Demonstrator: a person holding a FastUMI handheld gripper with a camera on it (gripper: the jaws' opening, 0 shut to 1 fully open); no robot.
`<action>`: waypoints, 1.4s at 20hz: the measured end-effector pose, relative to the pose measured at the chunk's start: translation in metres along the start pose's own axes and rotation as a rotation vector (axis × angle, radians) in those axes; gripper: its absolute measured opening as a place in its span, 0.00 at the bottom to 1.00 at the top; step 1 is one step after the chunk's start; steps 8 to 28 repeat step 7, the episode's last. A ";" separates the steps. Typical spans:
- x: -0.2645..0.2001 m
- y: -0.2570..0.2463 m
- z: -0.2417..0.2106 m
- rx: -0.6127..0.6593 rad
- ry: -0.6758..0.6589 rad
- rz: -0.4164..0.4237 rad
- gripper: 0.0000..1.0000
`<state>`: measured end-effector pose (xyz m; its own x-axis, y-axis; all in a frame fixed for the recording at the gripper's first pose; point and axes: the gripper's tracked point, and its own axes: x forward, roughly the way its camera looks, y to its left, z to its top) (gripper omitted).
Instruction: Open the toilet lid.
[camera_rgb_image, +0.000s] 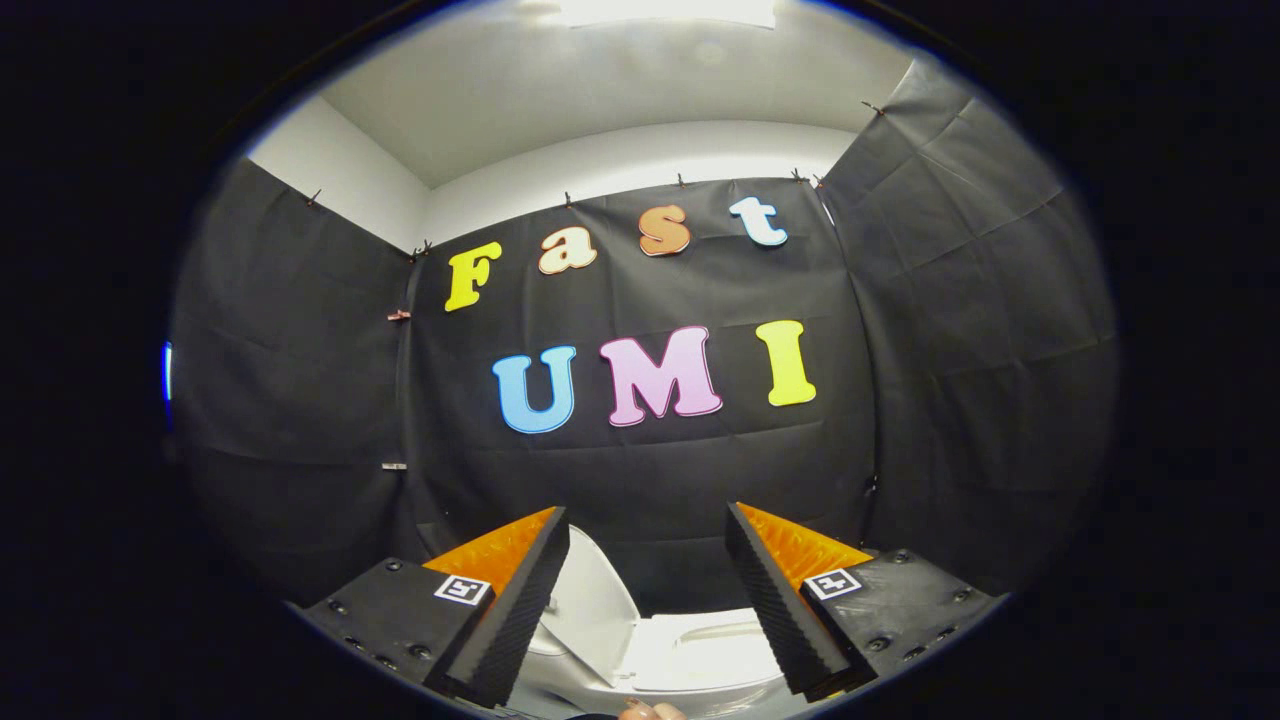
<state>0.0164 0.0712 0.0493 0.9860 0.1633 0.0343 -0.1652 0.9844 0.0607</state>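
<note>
Tongs (648, 535) spread wide, empty, one toilet (700, 655) beyond, its single lid (590, 600) raised.

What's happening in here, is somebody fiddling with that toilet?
A person is working a hand-held gripper in a black-draped booth, aiming to open a toilet lid. The lid already stands raised, leaning toward one side, with the white toilet below and between the fingers. The fingers are spread wide and hold nothing. A bit of a hand peeks in just beneath.
</note>
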 end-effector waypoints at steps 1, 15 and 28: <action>-0.001 0.003 -0.001 0.010 0.006 0.012 0.98; -0.005 0.014 0.002 -0.001 0.004 0.033 0.98; -0.005 0.014 0.002 -0.001 0.004 0.033 0.98</action>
